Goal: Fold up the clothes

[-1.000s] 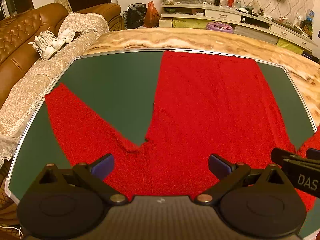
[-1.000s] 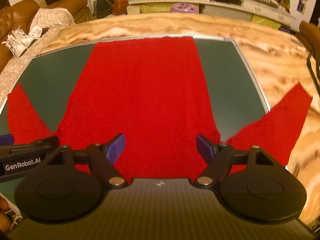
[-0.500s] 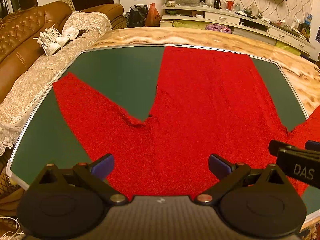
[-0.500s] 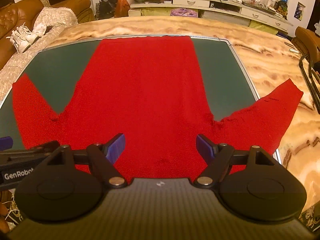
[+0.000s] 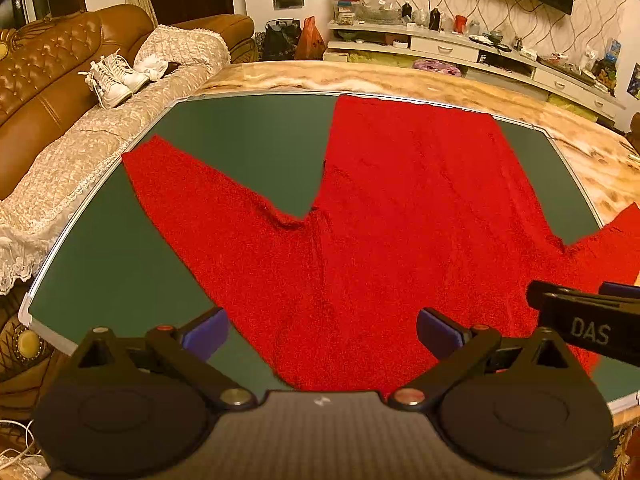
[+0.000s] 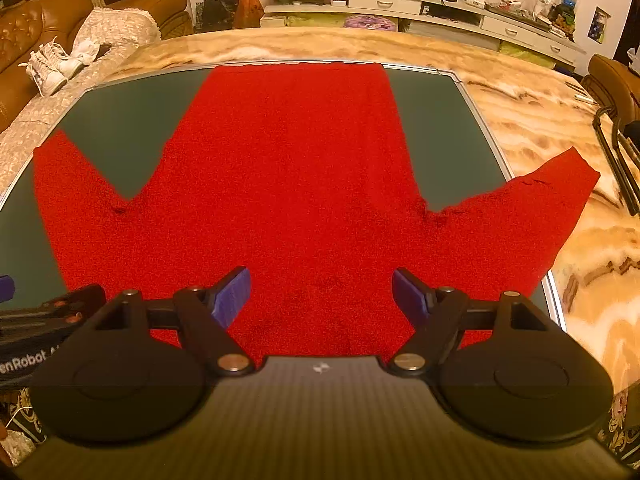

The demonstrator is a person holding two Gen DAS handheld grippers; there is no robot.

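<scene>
Red sweater (image 6: 296,168) flat on green mat (image 6: 124,120), right sleeve (image 6: 532,216) over the edge. Both grippers, left (image 5: 322,330) and right (image 6: 322,292), wide open, holding nothing. Risk: sleeve sliding off, or 2 layers bunching from a shallow pinch.

Left gripper (image 5: 322,332) and right gripper (image 6: 321,294) both point downward, side by side, jaws spread wide, nothing between them.
</scene>
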